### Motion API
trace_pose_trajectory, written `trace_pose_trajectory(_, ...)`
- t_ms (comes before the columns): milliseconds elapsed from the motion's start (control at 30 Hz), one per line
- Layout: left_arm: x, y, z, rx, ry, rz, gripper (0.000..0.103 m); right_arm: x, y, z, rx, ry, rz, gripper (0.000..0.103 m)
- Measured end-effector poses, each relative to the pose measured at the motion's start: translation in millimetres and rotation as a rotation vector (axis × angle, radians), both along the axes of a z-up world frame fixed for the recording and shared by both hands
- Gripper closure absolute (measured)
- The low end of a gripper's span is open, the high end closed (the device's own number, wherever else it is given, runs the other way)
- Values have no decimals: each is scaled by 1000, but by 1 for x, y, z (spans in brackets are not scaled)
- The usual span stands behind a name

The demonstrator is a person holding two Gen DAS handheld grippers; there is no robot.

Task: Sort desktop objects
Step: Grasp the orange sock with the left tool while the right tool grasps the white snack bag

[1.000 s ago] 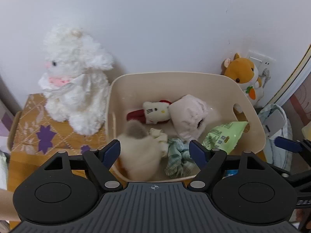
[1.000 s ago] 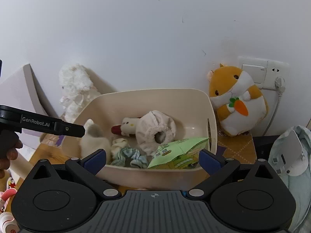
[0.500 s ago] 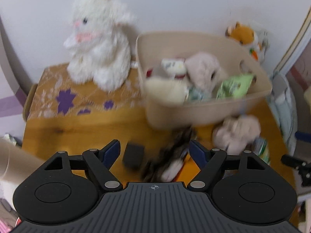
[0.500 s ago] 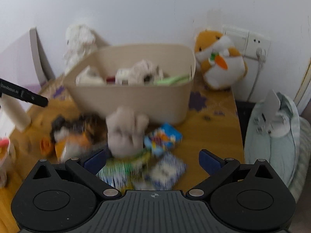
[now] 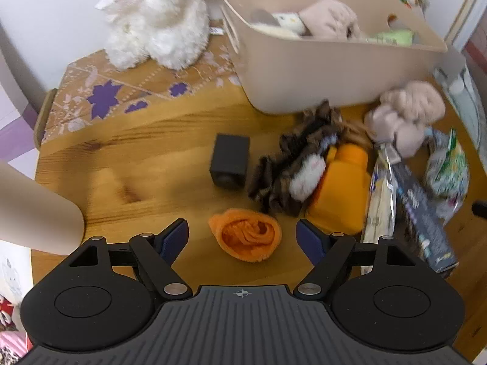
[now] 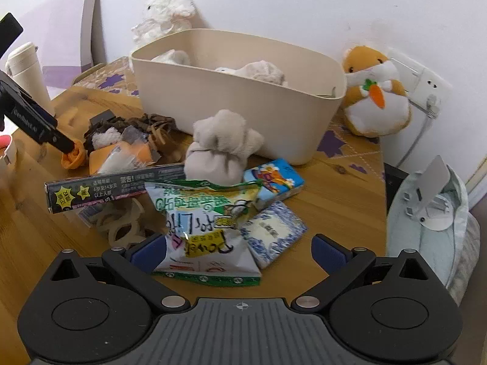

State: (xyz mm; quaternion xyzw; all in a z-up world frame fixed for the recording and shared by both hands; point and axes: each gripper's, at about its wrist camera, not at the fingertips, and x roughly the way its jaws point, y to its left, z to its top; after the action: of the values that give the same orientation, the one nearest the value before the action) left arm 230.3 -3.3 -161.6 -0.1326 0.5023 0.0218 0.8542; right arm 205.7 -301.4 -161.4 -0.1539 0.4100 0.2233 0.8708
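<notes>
Grippers are now hanging over desk clutter, no more over bin (image 5: 319, 70). I am keeping left gripper (image 5: 242, 237) wide open around orange scrunchie (image 5: 246, 234), right gripper (image 6: 237, 249) open w/ snack bag (image 6: 204, 231) between fingers; next picks probably.

A room in a home, a wooden table (image 5: 146, 140) by a white wall, a fluffy white toy bunny (image 5: 158, 15), an orange hamster toy (image 6: 376, 91) by a wall plug (image 6: 426, 82), a beige bin (image 6: 243, 103) of soft toys, snack bags (image 6: 207, 228)
</notes>
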Motion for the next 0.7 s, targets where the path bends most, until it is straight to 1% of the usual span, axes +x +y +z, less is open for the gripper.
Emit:
trace_pose_trajectory(67,1,-5,-6,18,16,-16,24,1,6,-3,2,-3,10,0)
trace_pose_trajectory(167,3,-11,-17,47,42,9,24,3,16,-10,-15,-13,24,0)
trace_pose_trajectory(267,4,-15,-26,40,59,48,24,5,26,-15,-32,-16,33,0)
trace_pose_trajectory(367,7,-18,-31,45,71,58,24,6,33,-17,-35,-29,40,0)
trace_pose_trajectory(500,10,-21,-33,52,54,55,26,10,37,-21,-41,-17,52,1)
trace_pose_trajectory(567,12,-21,-34,42,45,56,32,12,39,-24,-36,-7,57,9)
trace_pose_trajectory(600,13,-21,-34,33,40,58,34,14,39,-25,-34,3,51,15)
trace_pose_trajectory(633,14,-20,-34,22,37,60,39,15,38,-27,-27,17,43,23)
trace_pose_trajectory(667,14,-19,-34,10,35,59,43,15,37,-28,-17,27,39,27)
trace_pose_trajectory(700,14,-19,-34,1,36,57,45,15,36,-28,-9,33,32,31)
